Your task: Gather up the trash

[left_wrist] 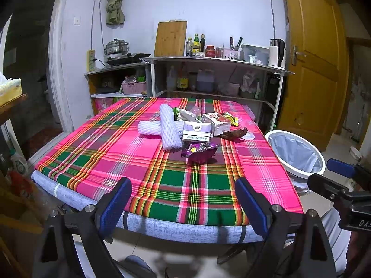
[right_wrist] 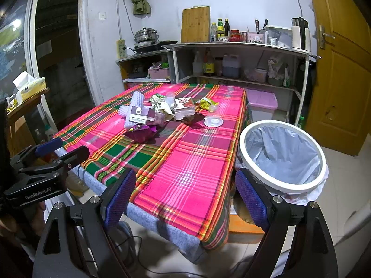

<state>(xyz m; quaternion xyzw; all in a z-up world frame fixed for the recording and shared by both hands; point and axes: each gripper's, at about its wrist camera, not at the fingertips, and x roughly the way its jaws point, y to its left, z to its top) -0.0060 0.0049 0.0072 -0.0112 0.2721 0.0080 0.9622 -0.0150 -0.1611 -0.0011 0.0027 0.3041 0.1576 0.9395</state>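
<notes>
A heap of trash lies mid-table on the pink plaid cloth [left_wrist: 129,153] [right_wrist: 190,162]: white foam fruit nets [left_wrist: 169,127] [right_wrist: 135,103], a small carton [left_wrist: 197,132] [right_wrist: 141,117], a purple wrapper [left_wrist: 201,151] [right_wrist: 141,134], a torn box [left_wrist: 218,121] [right_wrist: 184,111], a yellow-green packet [left_wrist: 231,118] [right_wrist: 207,103] and a clear plastic cup [right_wrist: 213,117]. A white bin with a grey liner [left_wrist: 296,155] [right_wrist: 283,155] stands right of the table. My left gripper [left_wrist: 183,205] hangs open at the table's near edge. My right gripper [right_wrist: 185,199] is open over the near right corner, beside the bin.
Behind the table stand shelves [left_wrist: 215,61] [right_wrist: 241,46] with bottles, a kettle, a chopping board and a pot on a stove. A yellow door [left_wrist: 313,69] [right_wrist: 343,69] is at the right, a pink lidded box [right_wrist: 262,99] by the shelf, and a tissue box [right_wrist: 30,88] at the left.
</notes>
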